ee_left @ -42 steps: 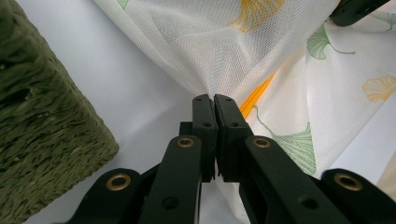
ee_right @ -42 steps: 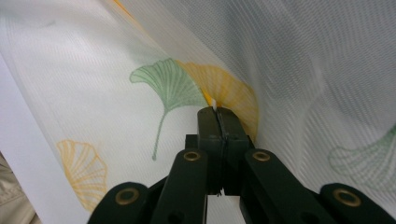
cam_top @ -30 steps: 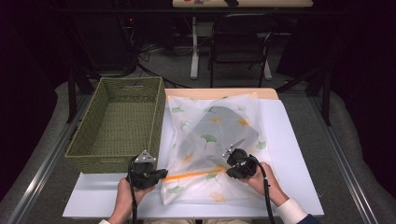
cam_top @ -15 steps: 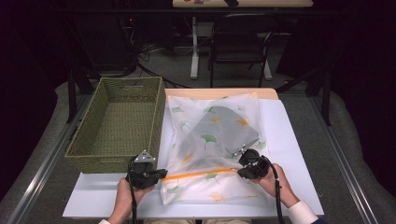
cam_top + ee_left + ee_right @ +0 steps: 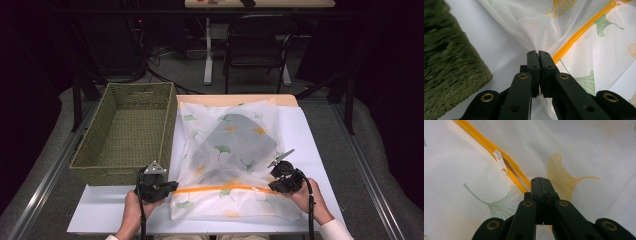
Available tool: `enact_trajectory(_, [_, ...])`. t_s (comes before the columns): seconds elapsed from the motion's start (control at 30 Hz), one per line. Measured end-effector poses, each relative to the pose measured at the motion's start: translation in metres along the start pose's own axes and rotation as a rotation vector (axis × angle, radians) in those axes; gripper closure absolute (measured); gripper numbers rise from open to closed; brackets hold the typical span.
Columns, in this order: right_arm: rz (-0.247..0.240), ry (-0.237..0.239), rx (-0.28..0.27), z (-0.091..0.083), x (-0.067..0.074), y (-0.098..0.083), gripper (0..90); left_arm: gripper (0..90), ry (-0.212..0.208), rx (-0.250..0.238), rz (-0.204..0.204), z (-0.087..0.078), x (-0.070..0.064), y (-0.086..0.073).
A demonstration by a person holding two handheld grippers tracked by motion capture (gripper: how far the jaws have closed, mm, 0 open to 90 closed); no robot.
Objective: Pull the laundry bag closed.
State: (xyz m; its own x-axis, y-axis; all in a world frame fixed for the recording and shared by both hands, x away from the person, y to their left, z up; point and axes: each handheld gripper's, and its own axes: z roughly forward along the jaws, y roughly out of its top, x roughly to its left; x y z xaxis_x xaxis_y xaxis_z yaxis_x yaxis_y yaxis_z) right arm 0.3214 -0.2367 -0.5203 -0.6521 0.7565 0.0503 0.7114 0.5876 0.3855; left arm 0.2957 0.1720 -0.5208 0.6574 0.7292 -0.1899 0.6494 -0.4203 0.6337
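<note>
Dark room, grey floor (image 5: 320, 130). Black chair (image 5: 256, 50) beyond the bench's far edge, beside a white table leg (image 5: 208, 52). Cables (image 5: 155, 65) trail across the floor, far left.

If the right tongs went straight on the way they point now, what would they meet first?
Probably the white zipper pull on the orange zipper of the mesh bag, just ahead of the shut right tongs; depth is uncertain.

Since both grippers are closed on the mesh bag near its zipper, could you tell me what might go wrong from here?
1. The left gripper pinches only thin mesh of the laundry bag beside the orange zipper; it may slip or snag.
2. The right gripper is shut below the white zipper pull, not on it, so the zipper might not move.
</note>
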Motion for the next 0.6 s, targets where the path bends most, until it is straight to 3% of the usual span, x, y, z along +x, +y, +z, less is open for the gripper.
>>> enact_trajectory(0.13, [-0.033,0.051,-0.021,0.001,0.007,0.004,89.0,87.6,-0.005,-0.001,-0.008,0.0,0.0,-0.001])
enact_trajectory(0.3, [-0.071,0.106,-0.013,0.006,0.014,0.011,79.5,87.4,-0.011,0.006,-0.009,0.002,0.0,-0.001])
enact_trajectory(0.6, [-0.125,0.082,0.045,0.02,0.02,0.02,75.2,87.3,-0.011,0.013,0.001,0.003,0.0,-0.001])
